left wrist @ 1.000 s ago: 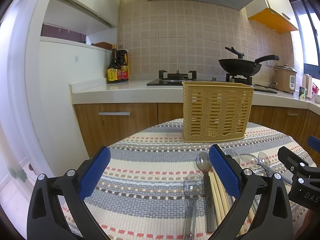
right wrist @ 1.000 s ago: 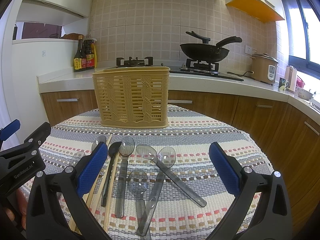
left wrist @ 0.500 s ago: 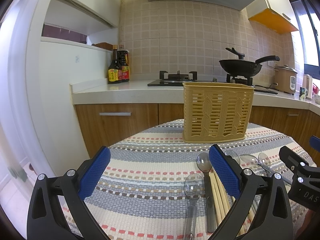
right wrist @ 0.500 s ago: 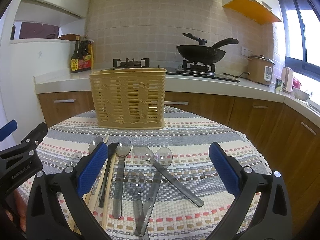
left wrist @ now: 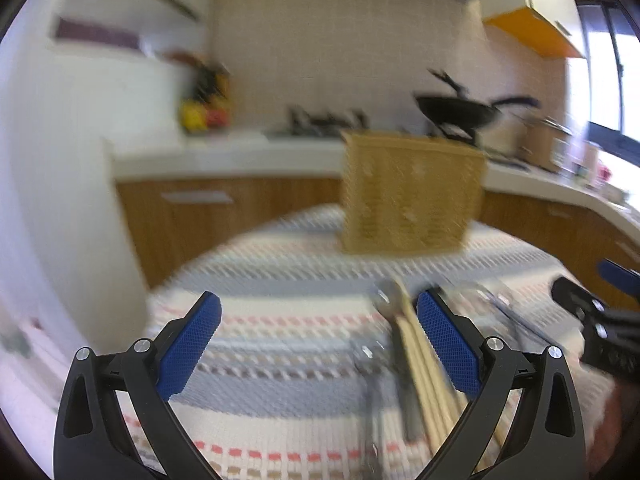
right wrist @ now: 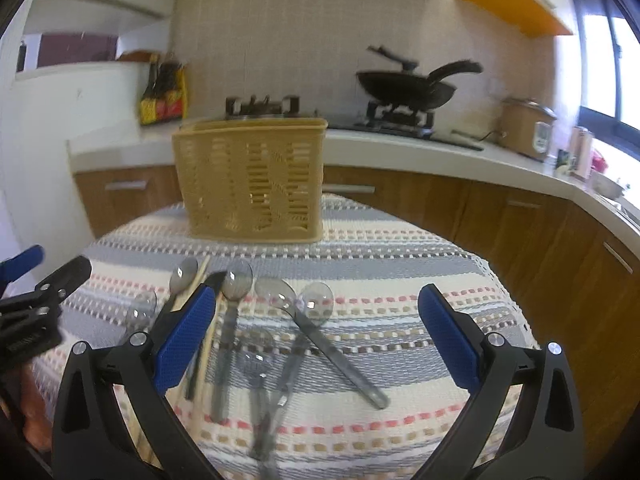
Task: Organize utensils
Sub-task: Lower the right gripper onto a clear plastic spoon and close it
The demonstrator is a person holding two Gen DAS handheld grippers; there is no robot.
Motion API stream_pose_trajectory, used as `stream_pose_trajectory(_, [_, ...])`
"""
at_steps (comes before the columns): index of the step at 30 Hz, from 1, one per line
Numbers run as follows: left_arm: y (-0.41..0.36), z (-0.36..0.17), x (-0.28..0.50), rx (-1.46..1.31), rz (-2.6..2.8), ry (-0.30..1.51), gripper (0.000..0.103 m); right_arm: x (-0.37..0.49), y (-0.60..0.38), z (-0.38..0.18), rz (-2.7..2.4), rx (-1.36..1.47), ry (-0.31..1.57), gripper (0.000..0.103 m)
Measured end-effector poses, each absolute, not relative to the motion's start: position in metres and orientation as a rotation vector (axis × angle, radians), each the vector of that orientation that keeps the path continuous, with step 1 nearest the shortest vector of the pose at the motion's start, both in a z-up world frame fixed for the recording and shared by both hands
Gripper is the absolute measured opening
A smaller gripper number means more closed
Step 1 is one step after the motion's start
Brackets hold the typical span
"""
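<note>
A tan slotted utensil basket (right wrist: pixel 250 180) stands upright at the far side of the round table; it also shows in the blurred left wrist view (left wrist: pixel 412 194). Several clear plastic spoons (right wrist: pixel 316 328) and wooden chopsticks (right wrist: pixel 208 344) lie on the striped cloth in front of it. My right gripper (right wrist: pixel 316 340) is open and empty, hovering above the spoons. My left gripper (left wrist: pixel 318 344) is open and empty, left of the chopsticks (left wrist: pixel 428 364) and spoons (left wrist: pixel 372 364).
A striped tablecloth (right wrist: pixel 400 264) covers the table. Behind it runs a kitchen counter with a black wok (right wrist: pixel 408 84) on the stove, sauce bottles (right wrist: pixel 164 96) and a rice cooker (right wrist: pixel 528 128). The left gripper's body shows at the left edge of the right wrist view (right wrist: pixel 36 312).
Both grippers have moved forward and down toward the utensils; the left wrist view is now motion-blurred and has swung. Both stay open and empty. The utensils and basket have not moved.
</note>
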State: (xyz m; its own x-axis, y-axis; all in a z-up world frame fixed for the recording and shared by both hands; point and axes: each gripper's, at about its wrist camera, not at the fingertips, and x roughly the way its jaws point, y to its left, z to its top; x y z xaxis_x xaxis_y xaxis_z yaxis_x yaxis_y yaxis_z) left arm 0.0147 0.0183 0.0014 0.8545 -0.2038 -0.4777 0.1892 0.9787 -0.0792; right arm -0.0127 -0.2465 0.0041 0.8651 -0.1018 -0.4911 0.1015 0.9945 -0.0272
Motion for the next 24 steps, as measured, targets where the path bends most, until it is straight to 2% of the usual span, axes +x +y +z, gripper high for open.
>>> stream_pose_trajectory(2, [0.029, 0.003, 0.028, -0.053, -0.334, 0.614, 0.091, -0.008, -0.257, 0.01, -0.098, -0.015, 0.528, 0.096])
stream_pose_trajectory(3, [0.028, 0.004, 0.028, -0.014, -0.36, 0.584, 0.087, -0.001, -0.264, 0.013, -0.086, -0.022, 0.572, 0.096])
stream_pose_trajectory(5, [0.025, -0.003, 0.046, 0.026, -0.42, 0.729, 0.082, 0.008, -0.274, 0.013, -0.037, -0.031, 0.624, 0.095])
stream_pose_trajectory(6, [0.019, -0.011, 0.056, 0.06, -0.429, 0.788, 0.077, 0.014, -0.278, 0.013, -0.007, -0.034, 0.664, 0.093])
stream_pose_trajectory(8, [0.018, -0.029, 0.079, 0.066, -0.47, 0.98, 0.068, 0.025, -0.283, 0.007, 0.006, -0.046, 0.715, 0.08])
stream_pose_trajectory(9, [0.026, -0.034, 0.084, 0.013, -0.513, 1.07, 0.061, 0.031, -0.285, 0.004, 0.027, -0.046, 0.745, 0.078])
stream_pose_trajectory(10, [0.023, -0.042, 0.09, 0.009, -0.53, 1.11, 0.059, 0.036, -0.287, 0.002, 0.042, -0.05, 0.78, 0.074])
stream_pose_trajectory(14, [0.01, -0.052, 0.086, 0.064, -0.524, 1.156, 0.052, 0.061, -0.3, -0.008, 0.102, -0.044, 0.972, 0.063])
stream_pose_trajectory(16, [0.008, -0.055, 0.087, 0.084, -0.516, 1.16, 0.052, 0.071, -0.304, -0.016, 0.151, -0.026, 1.059, 0.06])
stream_pose_trajectory(18, [0.009, -0.056, 0.093, 0.084, -0.503, 1.171, 0.046, 0.077, -0.3, -0.025, 0.183, -0.047, 1.109, 0.059])
stream_pose_trajectory(21, [0.01, -0.057, 0.107, 0.084, -0.491, 1.183, 0.04, 0.085, -0.294, -0.036, 0.225, -0.043, 1.165, 0.047])
stream_pose_trajectory(23, [0.002, -0.055, 0.116, 0.094, -0.487, 1.192, 0.039, 0.088, -0.291, -0.043, 0.215, -0.047, 1.198, 0.034])
stream_pose_trajectory(24, [-0.001, -0.055, 0.118, 0.104, -0.484, 1.194, 0.039, 0.089, -0.289, -0.046, 0.221, -0.051, 1.208, 0.034])
